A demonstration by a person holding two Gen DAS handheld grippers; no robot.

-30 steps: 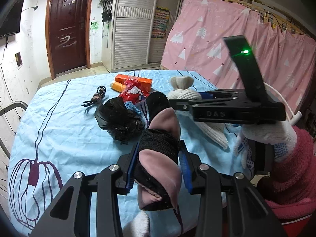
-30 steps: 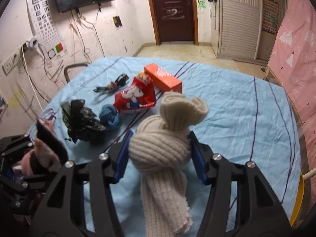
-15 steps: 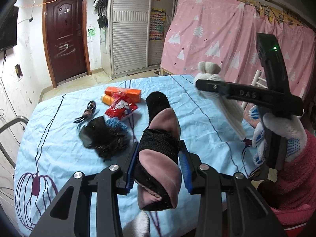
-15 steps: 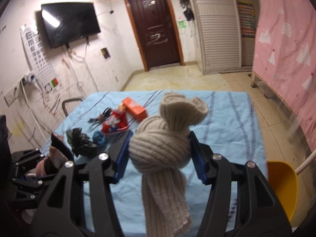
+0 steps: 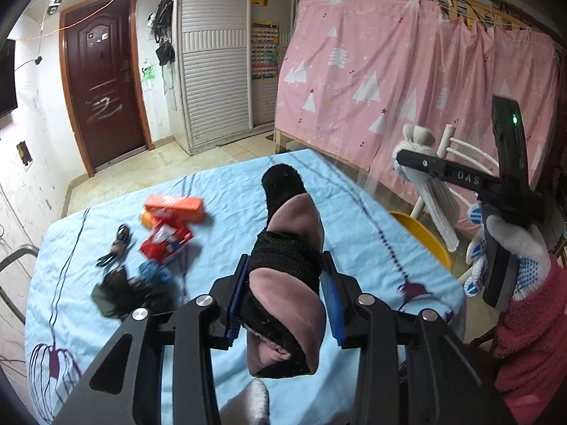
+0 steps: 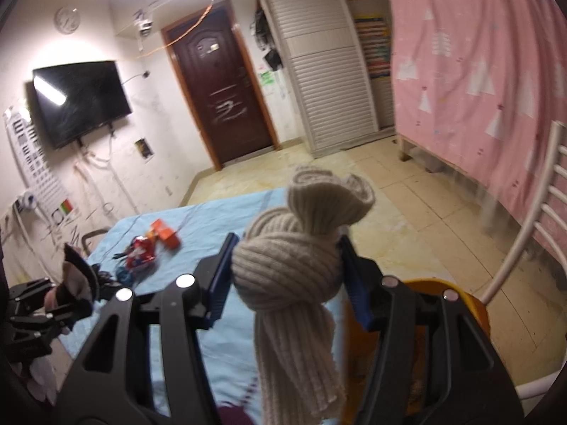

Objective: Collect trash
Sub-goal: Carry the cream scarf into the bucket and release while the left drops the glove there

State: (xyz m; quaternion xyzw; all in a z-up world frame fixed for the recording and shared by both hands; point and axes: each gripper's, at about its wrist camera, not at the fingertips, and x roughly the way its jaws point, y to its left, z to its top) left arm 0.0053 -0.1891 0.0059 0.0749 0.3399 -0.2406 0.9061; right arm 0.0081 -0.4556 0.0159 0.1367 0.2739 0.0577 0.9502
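Note:
My left gripper (image 5: 281, 304) is shut on a pink and black rolled sock (image 5: 287, 283) and holds it above the blue tablecloth (image 5: 354, 233). My right gripper (image 6: 288, 279) is shut on a knotted beige knit sock (image 6: 287, 272) and holds it high past the table's right edge, over a yellow bin (image 6: 471, 304). That bin also shows in the left wrist view (image 5: 421, 233), below the right gripper (image 5: 418, 163). The left gripper shows at the left edge of the right wrist view (image 6: 71, 283).
On the table's far left lie an orange box (image 5: 175, 207), a red snack packet (image 5: 164, 244), a blue ball (image 5: 154, 274), a black crumpled bag (image 5: 120, 292) and a black cord (image 5: 117, 248). A white chair (image 6: 531, 233) and pink curtain (image 5: 407, 71) stand to the right.
Both grippers have risen and swung right with their socks. The right gripper has moved off the table to above the yellow bin.

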